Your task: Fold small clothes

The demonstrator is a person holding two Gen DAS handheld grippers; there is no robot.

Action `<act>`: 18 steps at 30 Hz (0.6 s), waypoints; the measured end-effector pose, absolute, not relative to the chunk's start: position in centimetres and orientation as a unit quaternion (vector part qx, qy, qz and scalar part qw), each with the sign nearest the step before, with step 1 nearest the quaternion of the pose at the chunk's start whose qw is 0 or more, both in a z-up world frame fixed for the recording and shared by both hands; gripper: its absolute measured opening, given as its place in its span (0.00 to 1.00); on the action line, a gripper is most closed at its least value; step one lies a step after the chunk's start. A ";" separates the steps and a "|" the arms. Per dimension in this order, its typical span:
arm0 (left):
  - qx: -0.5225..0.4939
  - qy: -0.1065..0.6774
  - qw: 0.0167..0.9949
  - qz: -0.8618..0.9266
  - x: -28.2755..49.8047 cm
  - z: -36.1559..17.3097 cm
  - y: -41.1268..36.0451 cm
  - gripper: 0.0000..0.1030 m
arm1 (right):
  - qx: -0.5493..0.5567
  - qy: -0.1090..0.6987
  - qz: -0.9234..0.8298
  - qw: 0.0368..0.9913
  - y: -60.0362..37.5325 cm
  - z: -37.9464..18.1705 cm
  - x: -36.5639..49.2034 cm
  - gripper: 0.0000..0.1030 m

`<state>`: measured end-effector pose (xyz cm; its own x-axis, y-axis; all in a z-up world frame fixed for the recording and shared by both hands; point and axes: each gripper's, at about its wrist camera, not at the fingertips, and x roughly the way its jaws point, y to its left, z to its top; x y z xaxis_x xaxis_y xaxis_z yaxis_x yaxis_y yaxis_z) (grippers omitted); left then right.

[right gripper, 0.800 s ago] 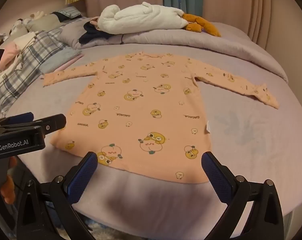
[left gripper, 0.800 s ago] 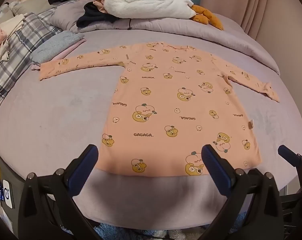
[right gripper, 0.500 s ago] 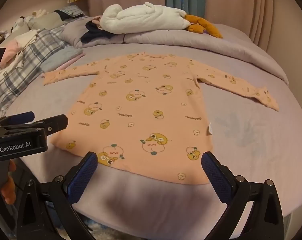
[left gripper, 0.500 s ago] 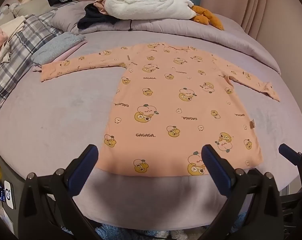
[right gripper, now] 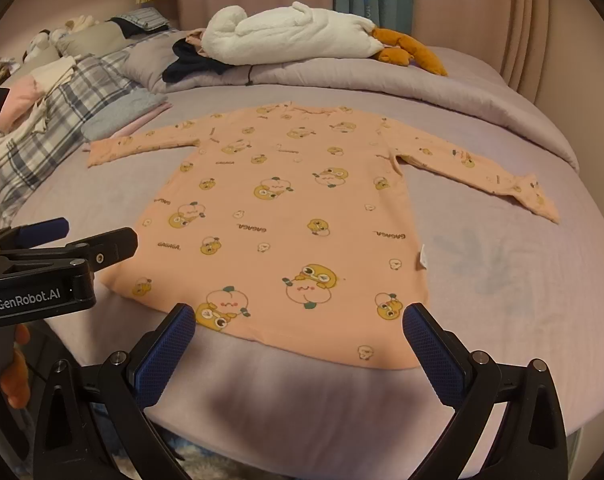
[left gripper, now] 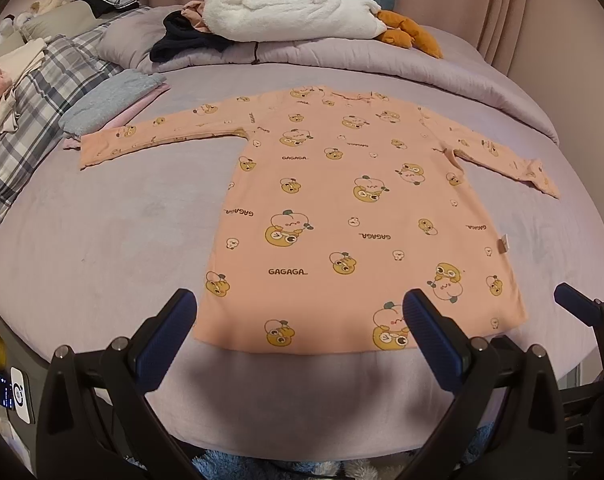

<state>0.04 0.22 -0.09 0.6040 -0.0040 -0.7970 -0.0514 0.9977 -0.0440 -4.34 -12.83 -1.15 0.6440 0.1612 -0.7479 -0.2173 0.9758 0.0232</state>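
Across the bed (left gripper: 81, 248), near its front edge, peach top (left gripper: 354, 216) lies flat, sleeves spread, same spot as a moment ago. Left hand-held gripper (left gripper: 297, 324) and right hand-held gripper (right gripper: 297, 334) hover over hem, both wide open, empty, barely shifted. No fold started yet.

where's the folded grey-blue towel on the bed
In the left wrist view the folded grey-blue towel sits upper left on the bed, between the plaid blanket and the cuff of the peach shirt's outstretched sleeve.
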 end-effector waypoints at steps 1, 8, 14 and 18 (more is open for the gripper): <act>-0.031 0.445 0.895 0.013 0.1 -0.1 0.3 1.00 | -0.035 0.409 0.105 0.906 -12.9 -1.2 -4.3 0.99; -0.027 0.444 0.896 0.014 0.3 -0.1 -0.2 1.00 | -0.035 0.408 0.104 0.906 -12.8 -1.1 -4.3 0.99; -0.026 0.443 0.896 0.014 0.1 -0.2 -0.3 1.00 | -0.034 0.408 0.105 0.906 -12.8 -1.1 -4.3 0.99; -0.026 0.442 0.897 0.014 0.2 -0.2 -0.4 1.00 | -0.035 0.408 0.105 0.906 -12.9 -1.1 -4.3 0.99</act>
